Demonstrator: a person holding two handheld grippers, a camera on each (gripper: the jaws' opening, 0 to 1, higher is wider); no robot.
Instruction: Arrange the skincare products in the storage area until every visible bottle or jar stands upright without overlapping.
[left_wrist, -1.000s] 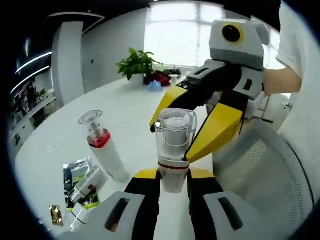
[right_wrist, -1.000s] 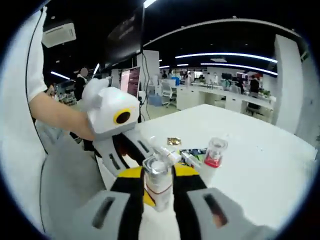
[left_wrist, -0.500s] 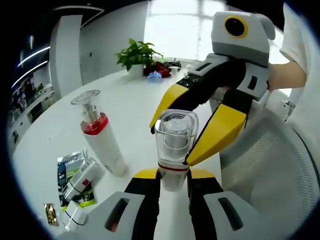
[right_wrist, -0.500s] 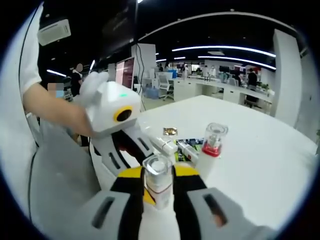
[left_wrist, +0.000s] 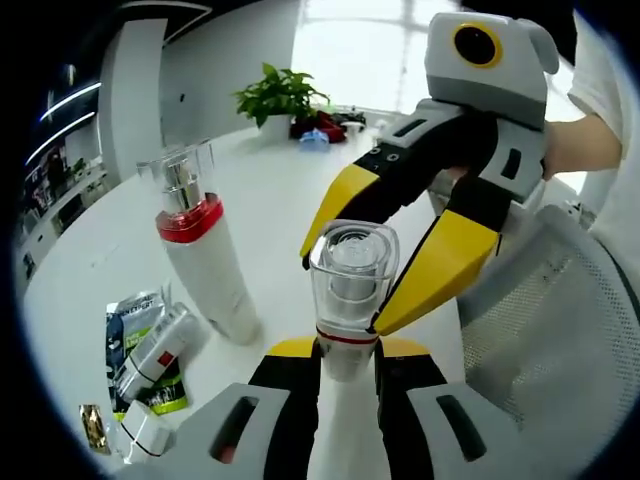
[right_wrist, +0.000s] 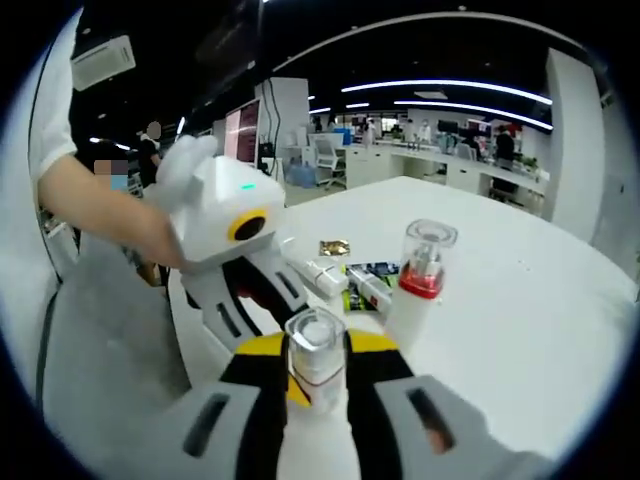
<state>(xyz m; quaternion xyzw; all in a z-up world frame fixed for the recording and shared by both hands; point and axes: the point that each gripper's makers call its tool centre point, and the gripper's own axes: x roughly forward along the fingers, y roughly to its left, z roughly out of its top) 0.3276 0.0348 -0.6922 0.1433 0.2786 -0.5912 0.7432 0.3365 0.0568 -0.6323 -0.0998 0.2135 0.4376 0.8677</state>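
Both grippers (left_wrist: 348, 365) (right_wrist: 316, 372) clamp one clear-capped bottle (left_wrist: 348, 290).

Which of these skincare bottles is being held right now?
The clear-capped bottle, clamped between both grippers' jaws; the taller red-collared bottle stands free on the table.

left tool (left_wrist: 346, 362) gripping capped bottle (left_wrist: 349, 300), upright

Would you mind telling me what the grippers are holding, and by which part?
A clear-capped bottle: the left gripper clamps its white body below the red band, and the right gripper closes around its clear cap.
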